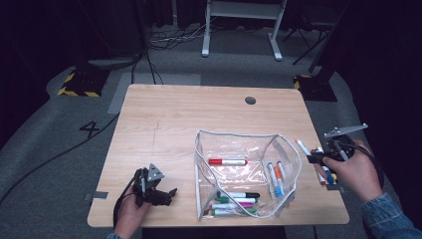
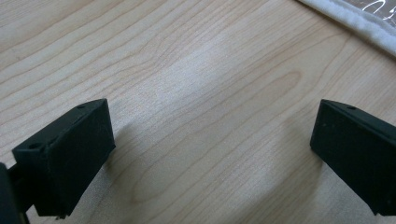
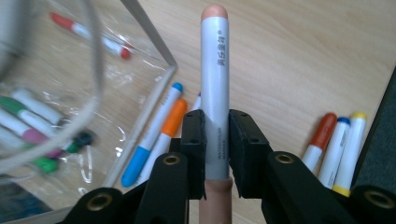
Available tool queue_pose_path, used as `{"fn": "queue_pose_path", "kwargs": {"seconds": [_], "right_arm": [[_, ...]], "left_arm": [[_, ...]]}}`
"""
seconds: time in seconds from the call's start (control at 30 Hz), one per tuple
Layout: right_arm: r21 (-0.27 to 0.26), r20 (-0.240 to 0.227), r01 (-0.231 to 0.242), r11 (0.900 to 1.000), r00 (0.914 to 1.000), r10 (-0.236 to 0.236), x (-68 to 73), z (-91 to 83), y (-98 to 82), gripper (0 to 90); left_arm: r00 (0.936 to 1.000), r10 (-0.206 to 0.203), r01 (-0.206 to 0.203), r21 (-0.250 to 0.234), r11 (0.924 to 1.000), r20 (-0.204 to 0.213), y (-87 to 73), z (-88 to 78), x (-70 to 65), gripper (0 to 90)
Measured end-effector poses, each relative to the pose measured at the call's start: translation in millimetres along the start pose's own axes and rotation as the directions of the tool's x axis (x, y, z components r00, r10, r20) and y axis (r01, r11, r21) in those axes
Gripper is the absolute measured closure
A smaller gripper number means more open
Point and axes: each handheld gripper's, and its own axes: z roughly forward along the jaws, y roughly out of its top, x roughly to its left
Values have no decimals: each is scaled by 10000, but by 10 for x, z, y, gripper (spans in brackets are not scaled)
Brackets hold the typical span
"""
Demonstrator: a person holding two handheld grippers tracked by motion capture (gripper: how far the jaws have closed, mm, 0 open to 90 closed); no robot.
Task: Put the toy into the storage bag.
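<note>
A clear plastic pouch (image 1: 234, 133) stands open on the wooden table (image 1: 164, 114). Inside it lie a red marker (image 1: 227, 162), a blue and an orange marker (image 1: 276, 177), and several more at its near end (image 1: 236, 201). At the table's right edge my right gripper (image 1: 311, 157) is raised and shut on a white marker (image 1: 302, 147). In the right gripper view, the jaws (image 3: 215, 121) clamp that marker (image 3: 215, 70) at its lower half, its peach-capped end pointing away. My left gripper (image 1: 166, 194) rests low near the front left, open (image 2: 212, 149) over bare wood.
Three loose markers, orange, blue and yellow (image 3: 336, 144), lie on the table to the right of the held one. The pouch's white rim (image 2: 355, 18) crosses the top right corner of the left gripper view. A round cable hole (image 1: 250, 100) sits at the table's far side.
</note>
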Motion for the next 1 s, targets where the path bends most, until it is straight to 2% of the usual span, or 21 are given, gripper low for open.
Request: {"fn": "queue_pose_path", "kwargs": {"seconds": [0.07,0.1,0.13,0.23,0.27,0.43,0.47,0.5,0.53,0.57,0.6,0.67,0.73,0.8,0.97,1.0], "right_arm": [[-197,-27,213,9996,9998,-214,81,-120,90,771],[-197,-27,213,9996,9998,-214,81,-120,90,771],[-329,-108,459,9984,9989,-463,154,-212,163,771],[-475,-140,709,9964,9973,-717,235,-296,231,771],[-603,-214,1029,9929,9943,-1044,320,-369,294,771],[-824,-412,1632,9831,9851,-1670,516,-499,413,771],[-923,-512,2011,9752,9772,-2063,619,-545,466,771],[-923,-512,2011,9752,9772,-2063,619,-545,466,771],[-961,-642,2354,9671,9681,-2420,723,-587,516,771],[-961,-642,2354,9671,9681,-2420,723,-587,516,771],[-974,-757,2692,9581,9579,-2769,826,-619,562,771],[-985,-855,2977,9496,9481,-3061,924,-637,605,771],[-968,-1004,3372,9364,9328,-3463,1019,-641,649,771],[-927,-1142,3636,9269,9209,-3727,1114,-633,687,771],[-783,-1718,4270,9009,8843,-4341,1333,-564,771,771],[-783,-1718,4270,9009,8843,-4341,1333,-564,771,771]], "left_arm": [[10000,-2,2,-1,10000,4,0,0,0,0],[10000,-2,2,-1,10000,2,0,0,0,0],[10000,-1,1,-1,10000,2,0,0,0,0],[10000,-1,1,-2,10000,2,0,0,0,0],[10000,14,-14,10,10000,12,0,-1,1,0],[10000,10,-10,2,10000,3,0,-1,0,0],[10000,19,-19,25,10000,39,0,-3,2,0],[10000,19,-19,25,10000,39,0,-3,2,0],[10000,16,-16,23,10000,40,0,-3,1,0],[10000,16,-16,23,10000,40,0,-3,1,0],[10000,18,-18,24,10000,41,0,-3,2,0],[10000,23,-23,25,10000,40,0,-3,2,0],[10000,86,-86,34,10000,24,1,-4,6,0],[10000,85,-85,33,10000,28,1,-4,6,0],[10000,81,-81,31,10000,28,1,-4,6,0],[10000,81,-81,31,10000,28,1,-4,6,0]]}}
